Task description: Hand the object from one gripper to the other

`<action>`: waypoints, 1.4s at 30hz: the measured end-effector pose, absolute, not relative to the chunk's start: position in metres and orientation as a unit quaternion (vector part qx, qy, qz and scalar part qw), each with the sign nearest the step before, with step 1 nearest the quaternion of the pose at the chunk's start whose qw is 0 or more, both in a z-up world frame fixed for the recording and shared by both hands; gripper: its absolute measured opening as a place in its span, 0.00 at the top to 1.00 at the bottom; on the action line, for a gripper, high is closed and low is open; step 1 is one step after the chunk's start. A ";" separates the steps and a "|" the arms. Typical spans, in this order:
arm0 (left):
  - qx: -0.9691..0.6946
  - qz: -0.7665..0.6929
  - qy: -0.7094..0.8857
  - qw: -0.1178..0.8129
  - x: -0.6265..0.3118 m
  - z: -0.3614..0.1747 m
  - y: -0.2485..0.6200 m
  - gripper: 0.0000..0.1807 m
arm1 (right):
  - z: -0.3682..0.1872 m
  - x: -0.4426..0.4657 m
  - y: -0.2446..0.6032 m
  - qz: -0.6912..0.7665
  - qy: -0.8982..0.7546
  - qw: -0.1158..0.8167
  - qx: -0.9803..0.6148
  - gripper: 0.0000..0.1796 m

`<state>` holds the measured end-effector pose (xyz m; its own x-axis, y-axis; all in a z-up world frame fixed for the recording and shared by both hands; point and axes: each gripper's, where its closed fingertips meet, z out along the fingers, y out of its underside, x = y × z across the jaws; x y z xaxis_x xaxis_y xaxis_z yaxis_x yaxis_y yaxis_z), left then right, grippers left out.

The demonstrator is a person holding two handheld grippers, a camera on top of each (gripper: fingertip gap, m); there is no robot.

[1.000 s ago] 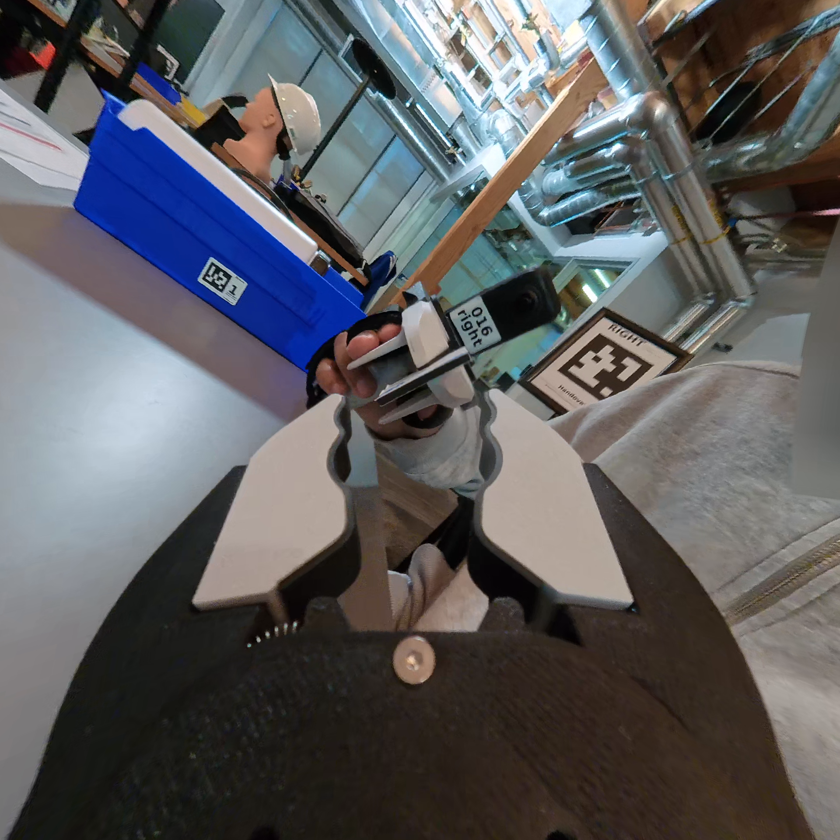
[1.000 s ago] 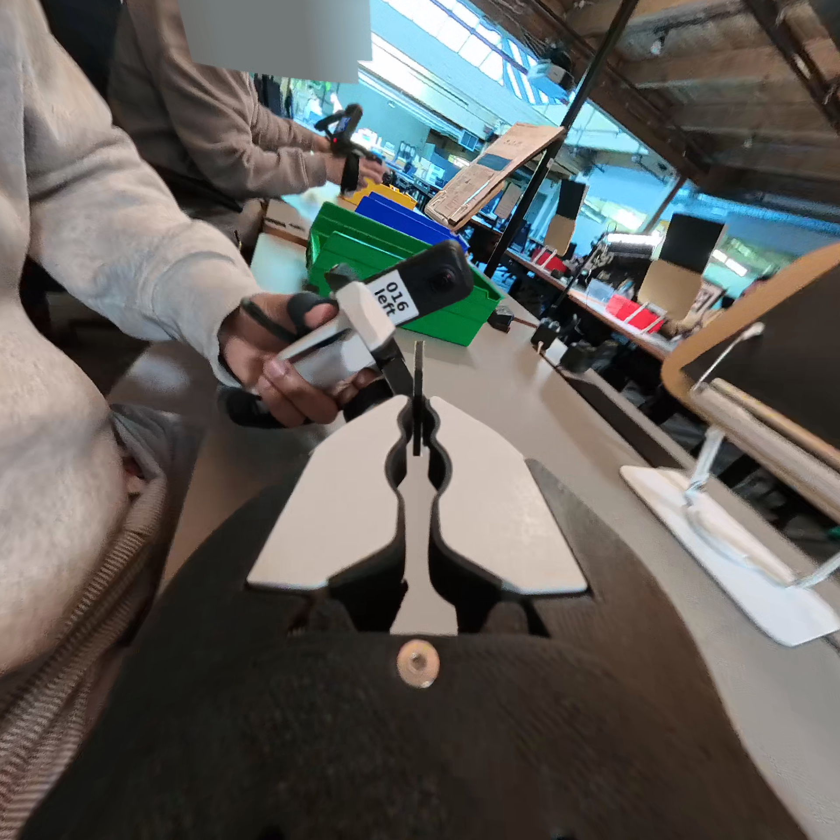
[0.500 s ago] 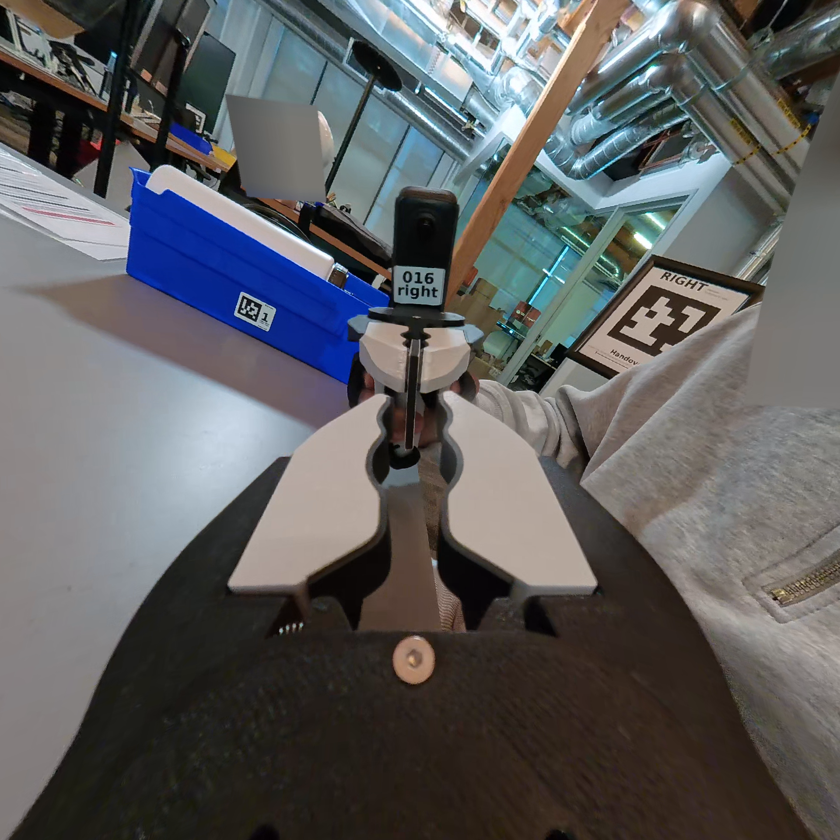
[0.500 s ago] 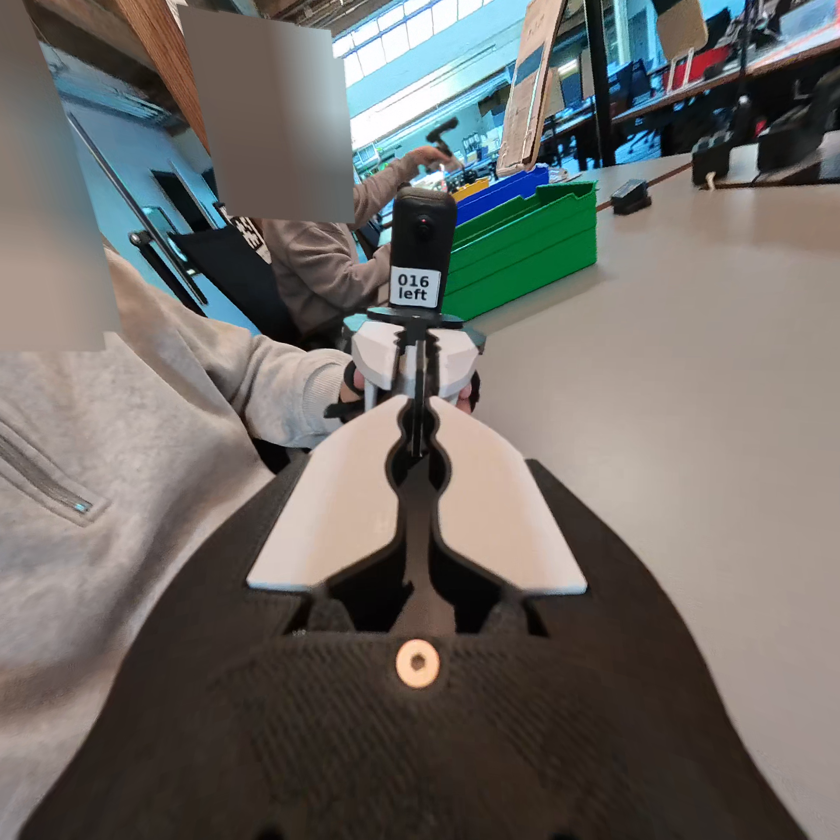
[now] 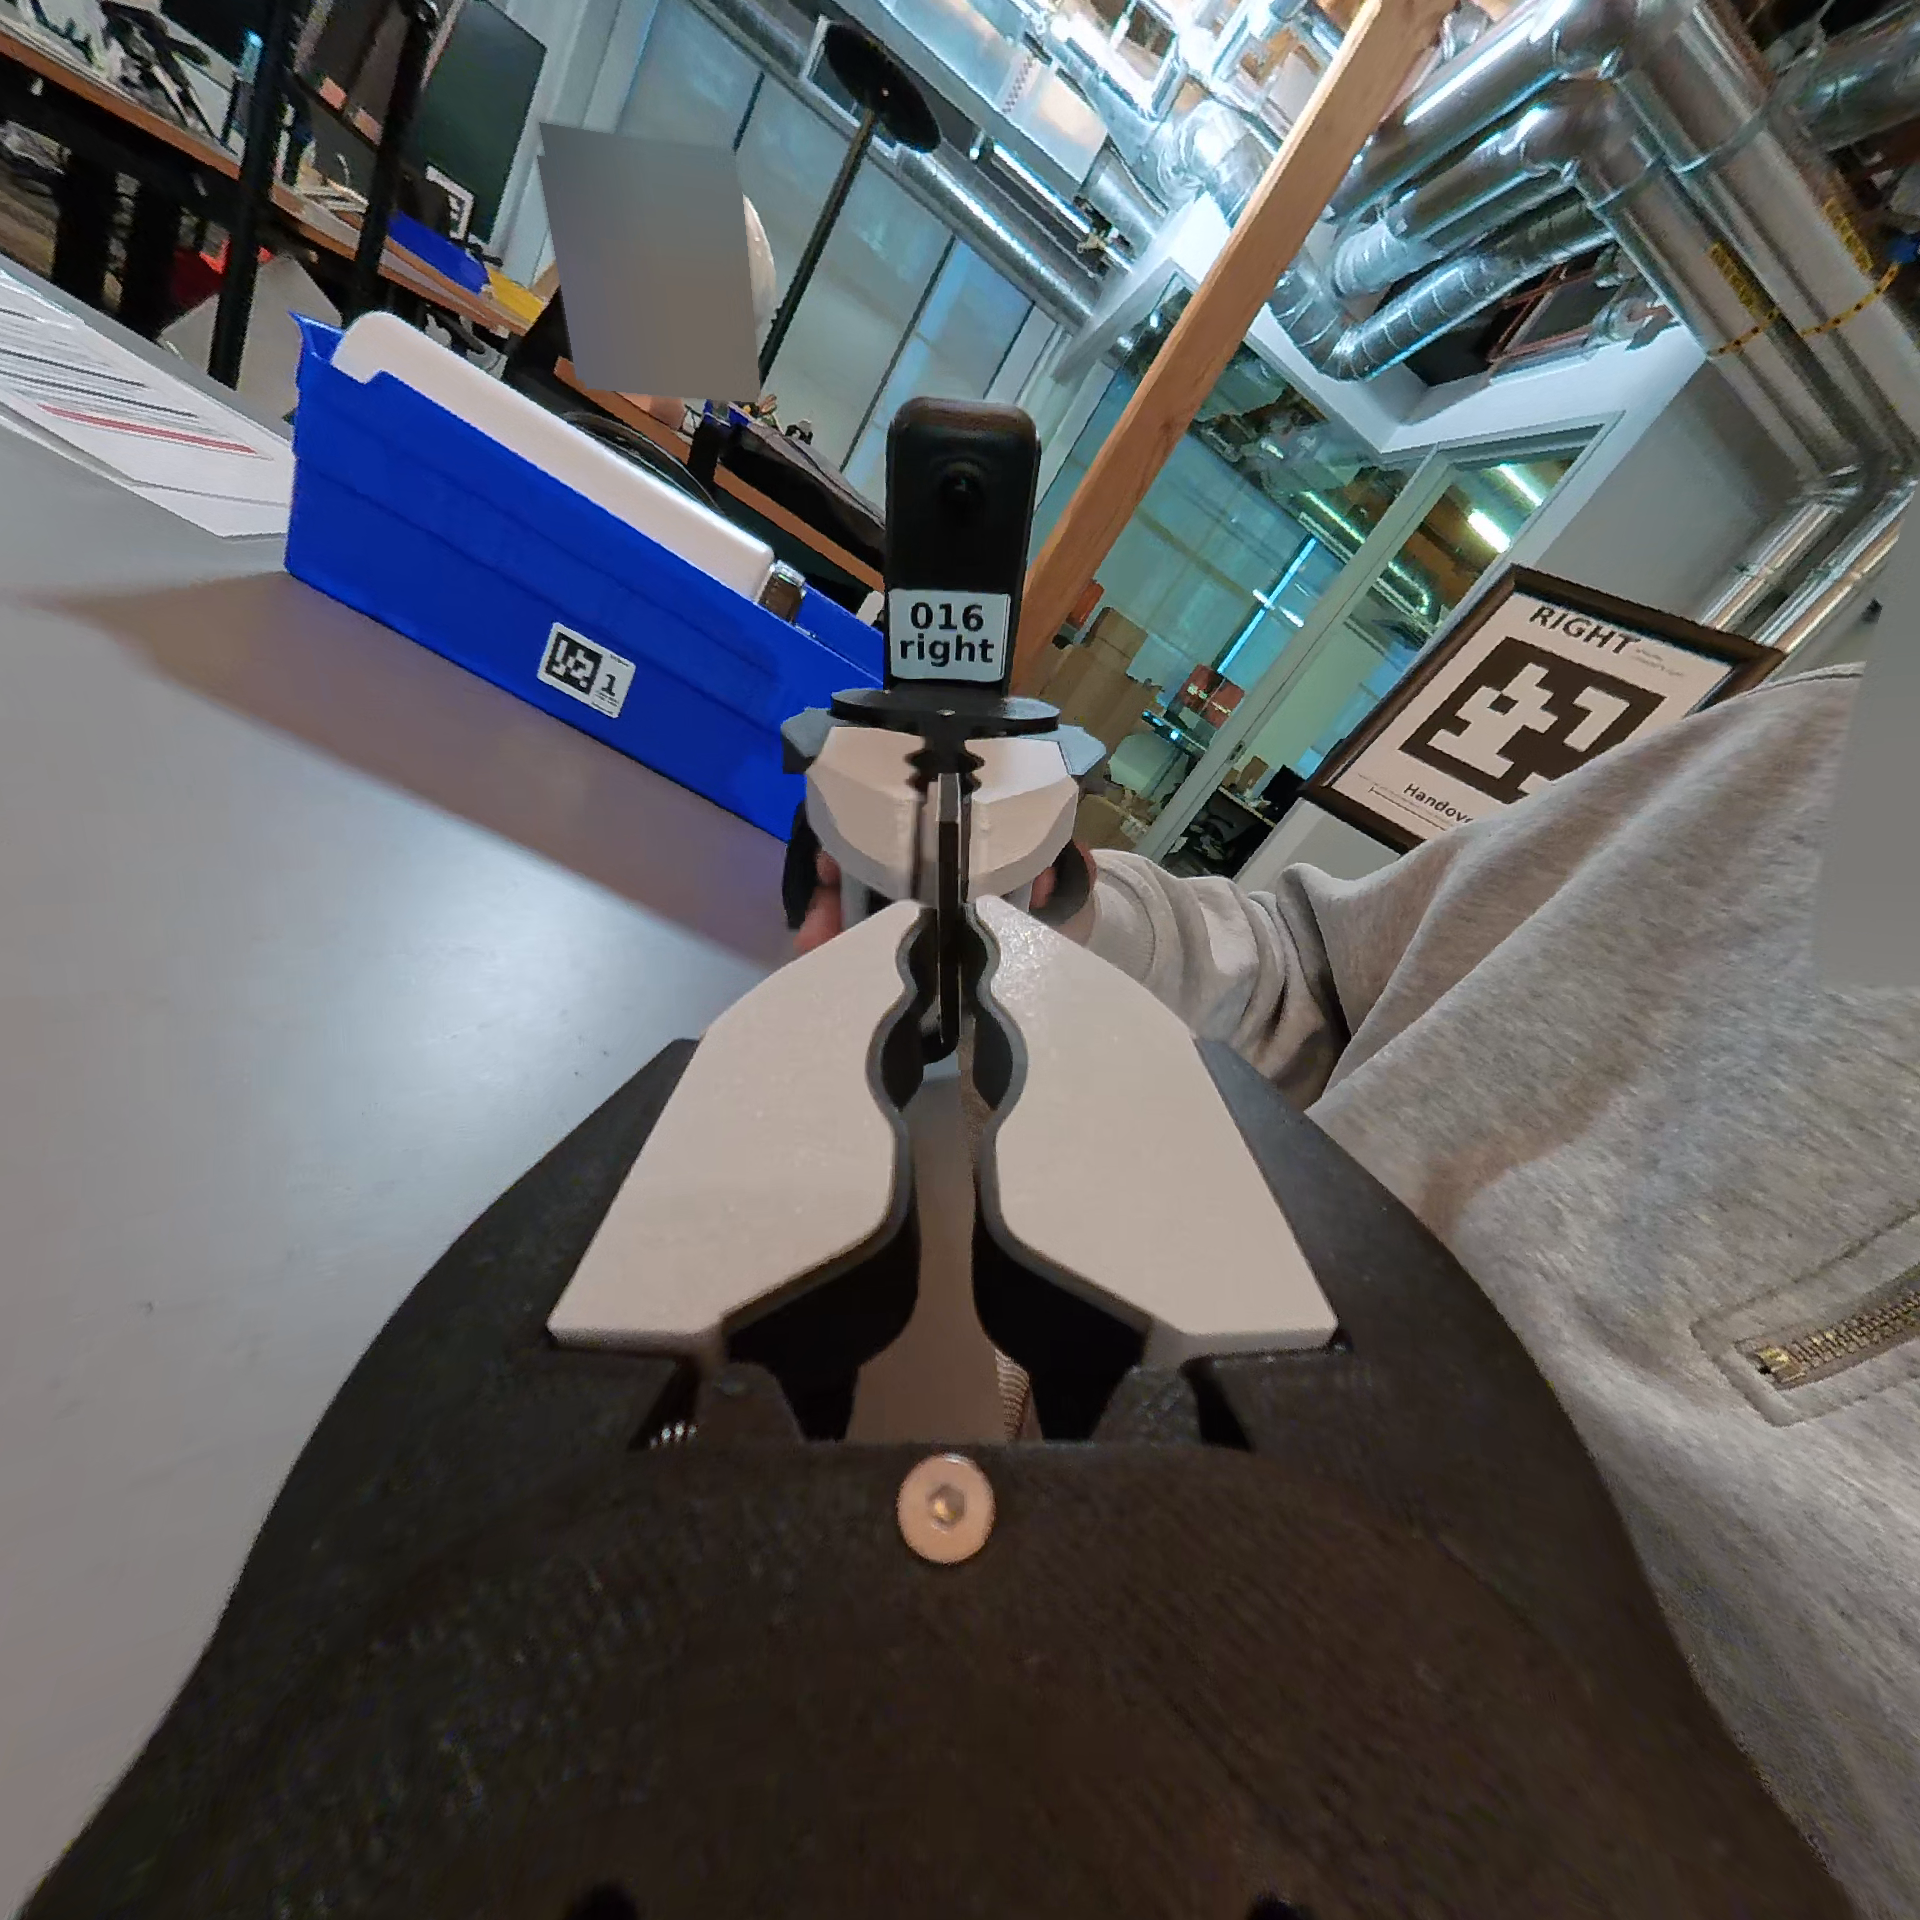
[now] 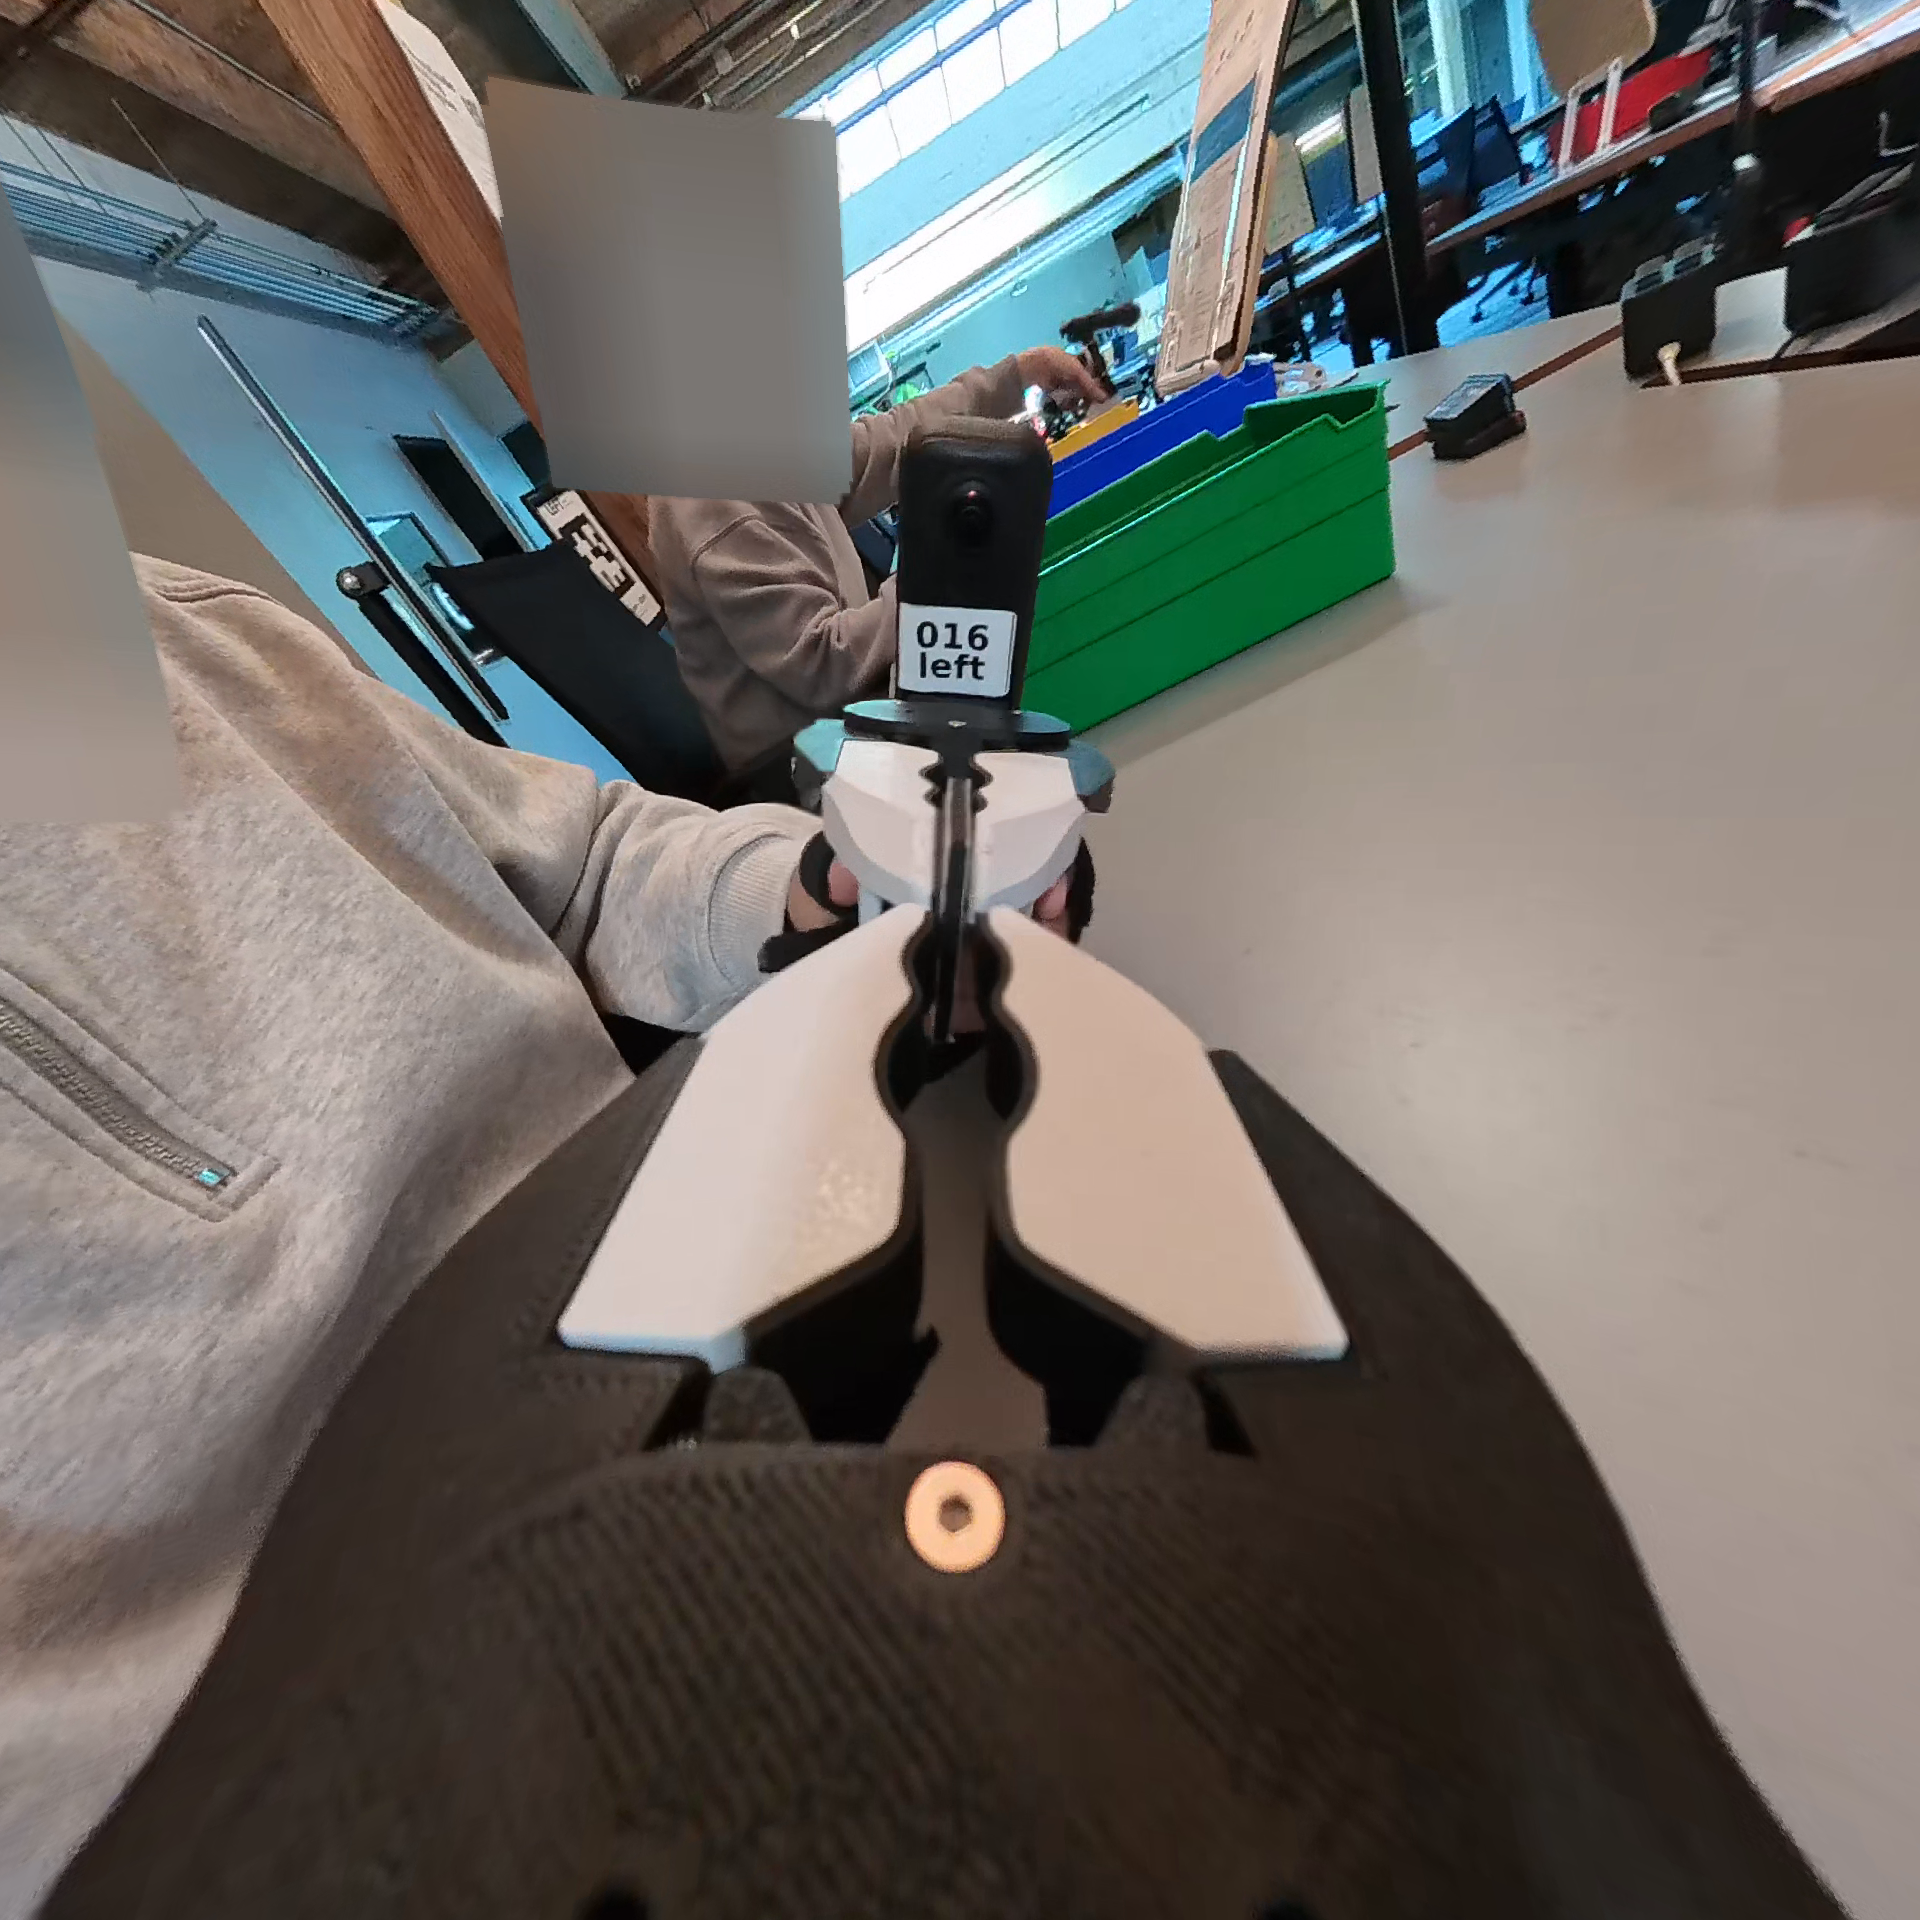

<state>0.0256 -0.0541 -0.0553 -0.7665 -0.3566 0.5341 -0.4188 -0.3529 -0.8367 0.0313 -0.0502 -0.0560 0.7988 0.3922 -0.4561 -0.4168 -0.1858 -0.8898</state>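
Since a second ago both grippers have swung nose to nose and the left's jaws have narrowed. The object point(image 5: 948, 914), a thin dark flat strip seen edge-on, bridges them above the table point(image 5: 312, 935). Right gripper point(image 6: 951, 940) pinches one end; left gripper point(image 5: 948, 925) has closed onto the other, gap nearly gone. Handover looks about mid-way: both hold, right's release still left. Strip's full shape can't be told.

The thin dark object point(image 5: 948, 914) stood edge-on between the two grippers' fingertips, so its shape could not be told. The hand behind the right gripper point(image 5: 943, 831) was mostly hidden. Whether either gripper actually pinched the object was unclear.
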 end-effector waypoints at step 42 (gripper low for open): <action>0.382 0.771 -0.509 0.032 0.037 -0.053 -0.040 0.86 | -0.073 0.024 -0.041 0.367 0.055 0.593 -0.715 0.98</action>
